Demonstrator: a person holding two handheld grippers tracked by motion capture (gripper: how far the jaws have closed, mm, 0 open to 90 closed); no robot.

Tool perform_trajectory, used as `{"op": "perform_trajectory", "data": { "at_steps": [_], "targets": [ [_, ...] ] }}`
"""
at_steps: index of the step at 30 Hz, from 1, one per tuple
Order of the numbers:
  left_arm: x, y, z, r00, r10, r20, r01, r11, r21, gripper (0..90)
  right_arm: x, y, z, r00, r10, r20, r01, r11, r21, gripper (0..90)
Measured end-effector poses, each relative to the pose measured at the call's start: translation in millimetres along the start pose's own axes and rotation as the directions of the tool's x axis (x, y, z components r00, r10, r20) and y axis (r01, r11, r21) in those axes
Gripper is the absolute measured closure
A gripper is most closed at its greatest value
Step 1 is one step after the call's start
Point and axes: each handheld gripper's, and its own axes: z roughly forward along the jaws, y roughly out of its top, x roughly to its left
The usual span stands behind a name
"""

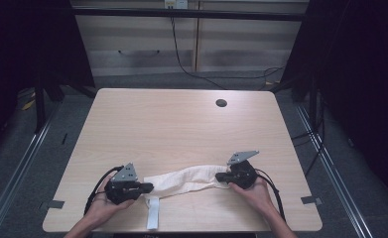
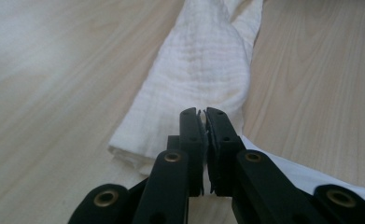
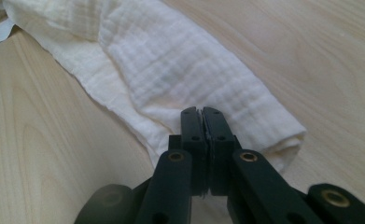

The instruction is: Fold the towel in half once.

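A white crinkled cloth (image 1: 186, 179) lies in a long loose band across the near part of the wooden table (image 1: 181, 124). My left gripper (image 1: 149, 187) is at its left end and my right gripper (image 1: 219, 176) at its right end, each held by a hand. In the left gripper view the black jaws are shut on the cloth (image 2: 199, 70), a little in from its folded end. The right gripper view shows the same: jaws pressed together on the cloth (image 3: 180, 65) near its end. A smooth white strip (image 1: 153, 213) runs from the cloth toward the table's front edge.
A round dark cable hole (image 1: 221, 103) sits in the far right part of the tabletop. Grey tape marks (image 1: 310, 200) lie near the front corners. Behind the table stand pale cabinets (image 1: 142, 39) with a black cable hanging down. Dark floor surrounds the table.
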Motion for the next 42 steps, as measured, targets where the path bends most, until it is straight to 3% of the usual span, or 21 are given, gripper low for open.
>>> {"op": "perform_trajectory", "data": {
  "at_steps": [4, 10, 14, 19, 24, 31, 32, 34, 36, 42],
  "targets": [
    [-2.5, -3.6, 6.0, 1.0, 0.002, 0.003, -0.002, 0.9997, 0.025, 86.1, -0.2, -4.2, -8.2, 1.0, 0.002, 0.007, -0.002, 1.0, 0.0, 88.5],
    [-5.8, -5.8, 7.6, 0.9999, -0.006, -0.015, 0.006, 0.9997, 0.023, 86.1, 4.3, -17.1, -26.7, 0.9996, -0.011, 0.026, 0.011, 1.0, -0.008, 88.5],
    [-7.5, -5.7, 8.2, 0.9996, -0.002, -0.028, 0.002, 0.9998, 0.021, 86.1, 2.9, -29.0, -35.8, 0.9997, 0.014, 0.021, -0.014, 1.0, -0.017, 88.5],
    [-4.8, -5.4, 9.3, 0.9993, -0.009, -0.035, 0.01, 0.9998, 0.018, 86.1, 6.8, -34.4, -33.8, 0.9999, 0.002, 0.013, -0.002, 1.0, -0.004, 88.5],
    [3.8, -3.7, 12.1, 0.9984, -0.027, -0.05, 0.027, 0.9996, 0.005, 86.1, 3.0, -33.7, -31.5, 0.9998, 0.021, 0.004, -0.021, 1.0, -0.012, 88.4],
    [24.0, -1.6, 17.4, 0.993, -0.078, -0.088, 0.075, 0.9964, -0.039, 85.9, -3.5, -22.9, -21.1, 0.998, 0.05, 0.039, -0.049, 0.998, -0.026, 88.0],
    [28.3, -1.3, 18.1, 0.9906, -0.105, -0.087, 0.101, 0.9937, -0.048, 85.9, -4.0, -21.2, -19.5, 0.9977, 0.055, 0.039, -0.054, 0.998, -0.025, 88.0],
    [30.7, -1.0, 18.4, 0.9896, -0.113, -0.089, 0.109, 0.9928, -0.05, 85.8, -6.2, -18.0, -16.1, 0.9976, 0.054, 0.042, -0.053, 0.998, -0.034, 87.9],
    [39.2, -0.4, 20.5, 0.9843, -0.157, -0.079, 0.152, 0.9859, -0.07, 85.7, -8.1, -14.6, -13.8, 0.9974, 0.056, 0.047, -0.054, 0.998, -0.028, 87.9],
    [50.6, 5.0, 24.3, 0.9776, -0.185, -0.101, 0.178, 0.9813, -0.074, 85.6, -14.4, -7.6, -7.8, 0.9963, 0.065, 0.057, -0.064, 0.998, -0.028, 87.9]
  ]
}}
